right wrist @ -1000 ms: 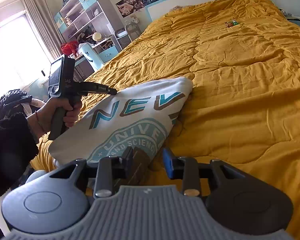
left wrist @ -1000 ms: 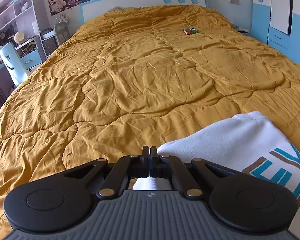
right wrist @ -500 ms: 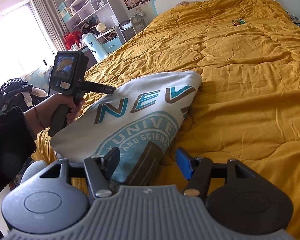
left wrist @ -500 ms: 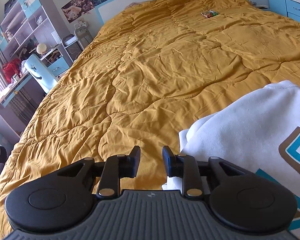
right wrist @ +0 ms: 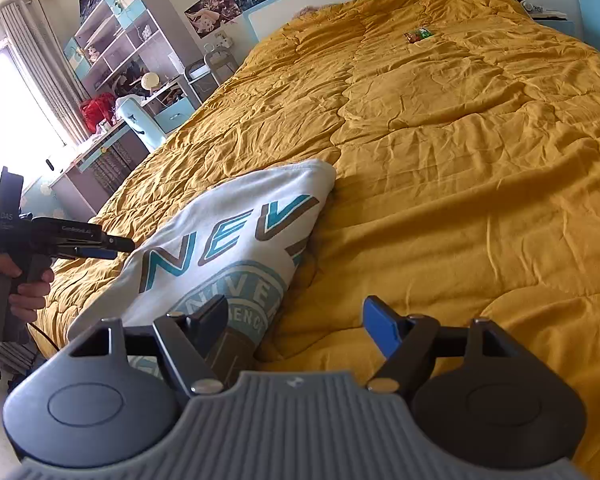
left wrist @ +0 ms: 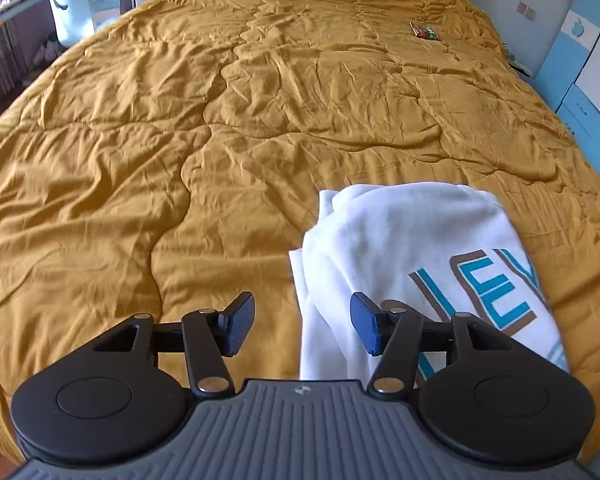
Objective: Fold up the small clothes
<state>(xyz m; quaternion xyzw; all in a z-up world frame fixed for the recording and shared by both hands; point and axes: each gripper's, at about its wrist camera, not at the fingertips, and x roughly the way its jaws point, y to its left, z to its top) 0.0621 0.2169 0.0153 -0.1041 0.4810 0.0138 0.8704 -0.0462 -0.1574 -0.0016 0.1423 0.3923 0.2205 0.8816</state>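
Observation:
A folded white shirt (left wrist: 412, 248) with teal and brown lettering lies on the mustard quilt (left wrist: 220, 140) near the bed's front edge. It also shows in the right wrist view (right wrist: 236, 240). My left gripper (left wrist: 302, 328) is open and empty, hovering over the shirt's left edge. My right gripper (right wrist: 296, 328) is open and empty, just above the shirt's near right corner. The left gripper also shows in the right wrist view (right wrist: 112, 246), held by a hand at the shirt's left side.
A small colourful packet (left wrist: 425, 32) lies far up the bed; it also shows in the right wrist view (right wrist: 418, 35). A desk, shelves (right wrist: 116, 48) and a light blue chair (right wrist: 140, 118) stand left of the bed. Blue cabinets (left wrist: 588, 60) stand at right.
My left gripper let go of the shirt's edge and opened wide, drawing back and rising. My right gripper opened wider and pulled back a little. The shirt settled flat.

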